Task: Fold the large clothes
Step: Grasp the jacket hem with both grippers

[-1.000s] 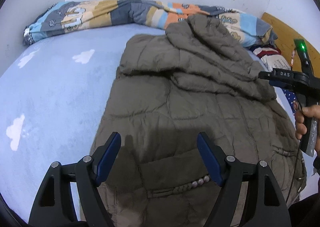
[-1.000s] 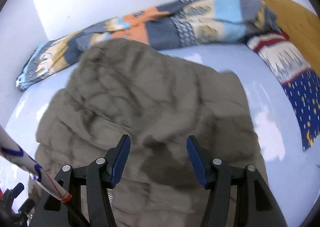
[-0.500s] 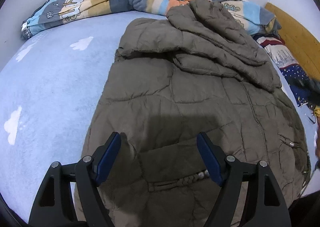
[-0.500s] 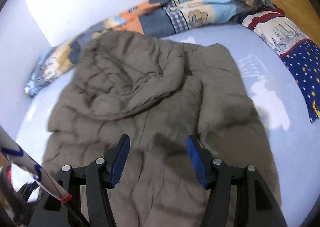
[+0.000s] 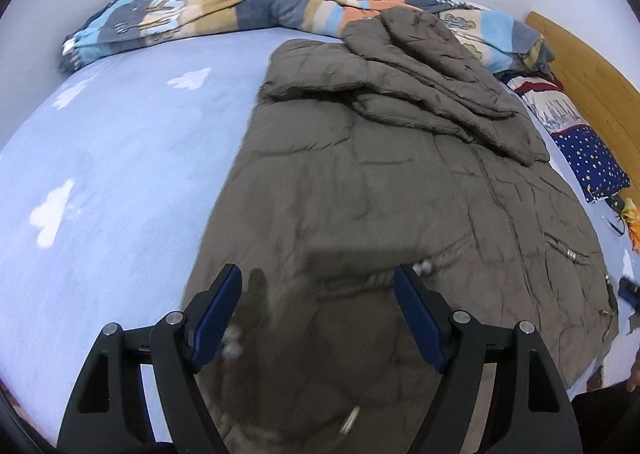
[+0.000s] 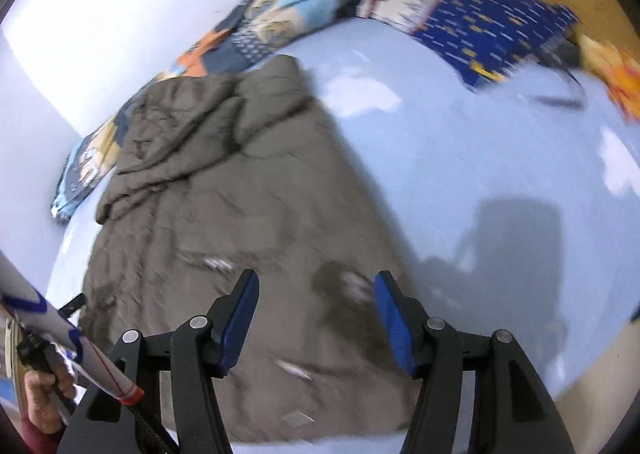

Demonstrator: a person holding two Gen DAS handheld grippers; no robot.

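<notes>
Left wrist view has the left gripper [image 5: 318, 308] spread wide with nothing between its blue pads, hovering over the near hem of the coat [image 5: 384, 190], close to that hem's left corner. From there the coat runs straight ahead: its long axis points away from the gripper toward the rolled striped blanket [image 5: 248, 20] along the far wall, with the sleeves and hood bunched in a heap at that far end. The coat lies flat on the bed [image 5: 120, 158], whose pale blue sheet stretches bare on the side of the coat away from the wooden headboard [image 5: 584, 66]. In the right wrist view, which is blurred, the right gripper [image 6: 316, 312] is likewise released and empty, poised above the hem's other corner, where the coat's edge meets the sheet on the headboard side. A starred blue pillow [image 6: 492, 34] lies well apart from the coat, against the headboard. Judging by this layout, each gripper is nearest its own hem corner, so a lengthwise fold would carry the hem forward along the coat's axis toward the heaped sleeves.
</notes>
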